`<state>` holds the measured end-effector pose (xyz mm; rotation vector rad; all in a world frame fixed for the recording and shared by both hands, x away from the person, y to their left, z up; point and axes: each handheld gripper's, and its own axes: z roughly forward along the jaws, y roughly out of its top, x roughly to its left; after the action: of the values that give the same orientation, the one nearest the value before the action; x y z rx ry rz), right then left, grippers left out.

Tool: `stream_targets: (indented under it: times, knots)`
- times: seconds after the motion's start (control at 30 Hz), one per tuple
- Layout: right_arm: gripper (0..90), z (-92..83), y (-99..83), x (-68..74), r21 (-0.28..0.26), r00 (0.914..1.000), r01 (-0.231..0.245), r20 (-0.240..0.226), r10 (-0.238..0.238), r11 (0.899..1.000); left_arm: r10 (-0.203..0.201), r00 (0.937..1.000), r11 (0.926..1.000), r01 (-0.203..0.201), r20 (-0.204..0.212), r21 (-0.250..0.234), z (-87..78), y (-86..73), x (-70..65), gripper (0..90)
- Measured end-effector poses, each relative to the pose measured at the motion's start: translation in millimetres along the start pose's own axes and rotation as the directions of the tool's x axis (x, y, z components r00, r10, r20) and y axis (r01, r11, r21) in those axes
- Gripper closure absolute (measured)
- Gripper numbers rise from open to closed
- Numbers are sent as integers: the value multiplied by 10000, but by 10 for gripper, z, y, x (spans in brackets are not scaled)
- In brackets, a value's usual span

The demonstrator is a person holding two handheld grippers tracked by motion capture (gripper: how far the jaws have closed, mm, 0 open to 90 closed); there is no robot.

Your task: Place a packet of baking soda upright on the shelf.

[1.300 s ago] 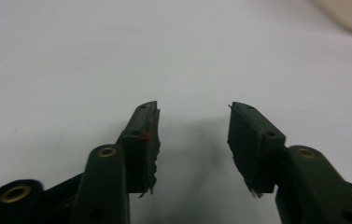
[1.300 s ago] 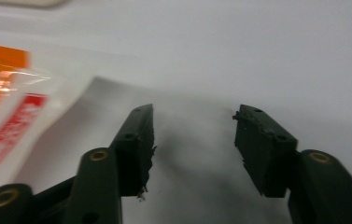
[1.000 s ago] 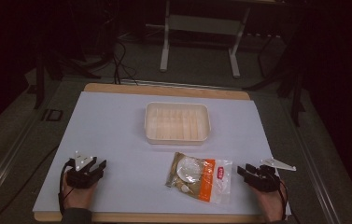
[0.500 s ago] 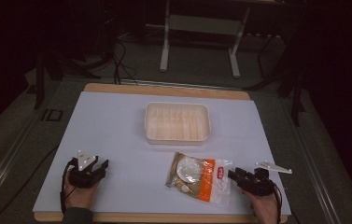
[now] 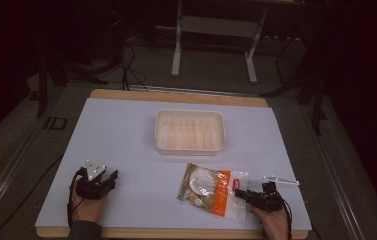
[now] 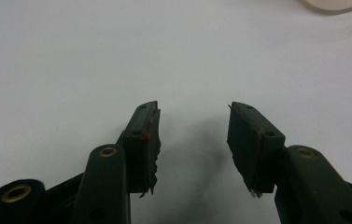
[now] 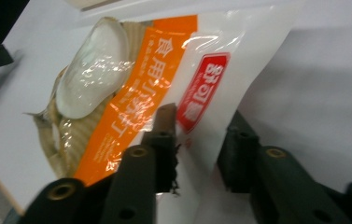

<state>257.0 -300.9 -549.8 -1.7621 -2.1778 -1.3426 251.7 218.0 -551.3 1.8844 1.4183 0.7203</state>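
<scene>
The white worktop (image 5: 126, 135) carries a cream tray (image 5: 190, 131) well beyond both pairs of fingers. Nearer lies a clear food packet (image 5: 211, 189) with an orange band and a red label, flat on the worktop. The right gripper (image 5: 246, 196) has its fingers (image 7: 165, 135) set about the packet's clear edge, one above the film and one below it; they have just been closing, and whether they press the film cannot be told. The left gripper (image 5: 107, 179) rests apart, fingers (image 6: 143, 140) spread with bare worktop between.
</scene>
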Motion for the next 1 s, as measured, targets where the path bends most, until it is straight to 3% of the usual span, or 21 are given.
stream_targets:
  times: [0.13, 0.27, 0.57, 1.0]
  knots:
    - [828, 0, 1, -36, 281, 9953, -843, -445, 855, 9960, 60, 10000, 10000, -60, 0, 77, 9, 3, -4, 531]
    - [890, 6, 5, -50, 620, 9911, -1061, -739, 1105, 9924, 50, 10000, 10000, -50, -7, 62, 8, 4, -5, 531]
    - [900, -102, 66, 68, 222, 9935, -691, -893, 708, 9974, 16, 10000, 10000, -16, 8, 55, 18, 12, -4, 530]
    - [900, -186, 213, 149, 14, 9800, -733, -1854, 723, 9973, 80, 10000, 9999, -79, -49, 141, 29, 13, -10, 525]
